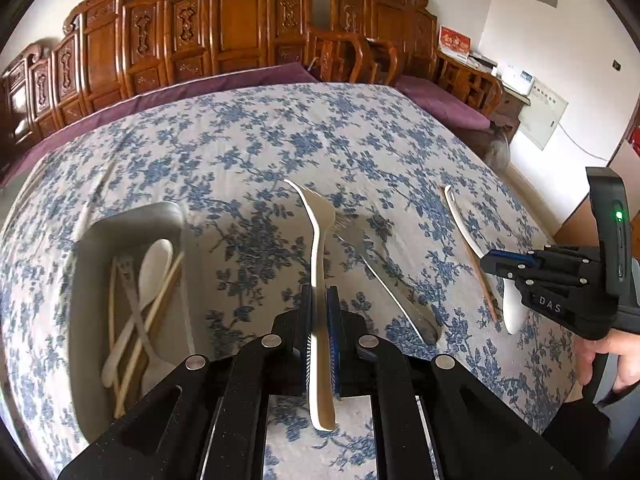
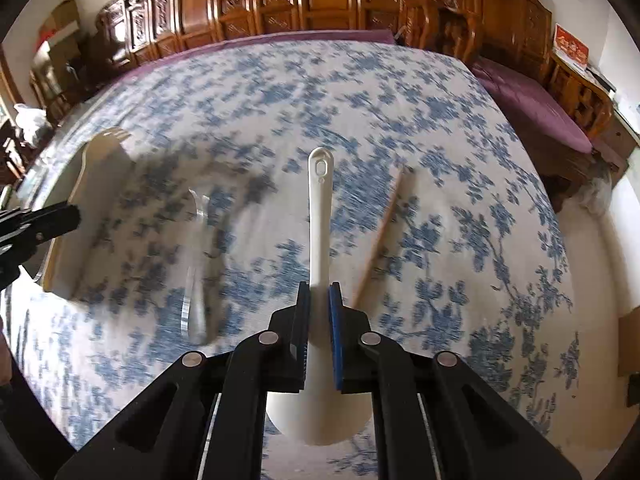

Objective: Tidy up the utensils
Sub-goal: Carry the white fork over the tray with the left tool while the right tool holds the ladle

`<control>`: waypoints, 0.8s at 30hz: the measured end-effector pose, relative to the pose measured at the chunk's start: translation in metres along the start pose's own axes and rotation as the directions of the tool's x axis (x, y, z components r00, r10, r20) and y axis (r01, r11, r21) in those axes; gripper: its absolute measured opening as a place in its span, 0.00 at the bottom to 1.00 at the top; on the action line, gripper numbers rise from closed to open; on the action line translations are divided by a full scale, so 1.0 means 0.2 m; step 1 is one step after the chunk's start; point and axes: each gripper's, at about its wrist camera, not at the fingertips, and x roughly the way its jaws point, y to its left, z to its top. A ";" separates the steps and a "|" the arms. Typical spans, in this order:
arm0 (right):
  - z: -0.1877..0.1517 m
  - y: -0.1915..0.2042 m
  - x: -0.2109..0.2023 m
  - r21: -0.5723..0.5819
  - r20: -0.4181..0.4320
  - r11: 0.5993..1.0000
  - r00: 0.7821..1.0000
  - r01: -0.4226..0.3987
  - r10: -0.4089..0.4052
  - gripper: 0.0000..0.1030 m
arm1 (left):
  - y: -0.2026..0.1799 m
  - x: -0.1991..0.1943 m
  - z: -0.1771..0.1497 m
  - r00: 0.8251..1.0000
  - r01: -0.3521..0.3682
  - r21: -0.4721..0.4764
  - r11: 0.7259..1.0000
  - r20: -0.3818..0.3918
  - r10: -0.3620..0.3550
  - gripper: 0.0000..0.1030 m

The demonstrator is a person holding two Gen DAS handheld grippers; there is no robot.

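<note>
My left gripper is shut on a white plastic fork, held edge-on above the cloth, tines pointing away. A grey tray at the left holds a white spoon, a metal fork and chopsticks. A metal fork lies on the cloth right of my left gripper. My right gripper is closed around a white spoon, handle pointing away, bowl under the jaws. It also shows in the left wrist view at the right. A chopstick lies beside the spoon.
The table wears a blue floral cloth. Carved wooden chairs with purple cushions stand along the far edge. In the right wrist view the tray and the metal fork are blurred at the left.
</note>
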 end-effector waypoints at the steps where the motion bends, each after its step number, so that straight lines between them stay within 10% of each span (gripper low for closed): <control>1: 0.01 0.02 -0.01 -0.005 0.007 1.000 1.000 -0.003 0.003 0.11 | 0.02 -0.02 0.00 1.000 -0.002 -0.005 1.000 0.004 0.002 0.06; 24: 0.13 0.63 -0.16 -0.201 0.090 0.973 0.987 -0.114 0.134 0.11 | 0.55 -0.14 -0.09 0.996 -0.087 -0.096 0.992 -0.016 0.086 0.06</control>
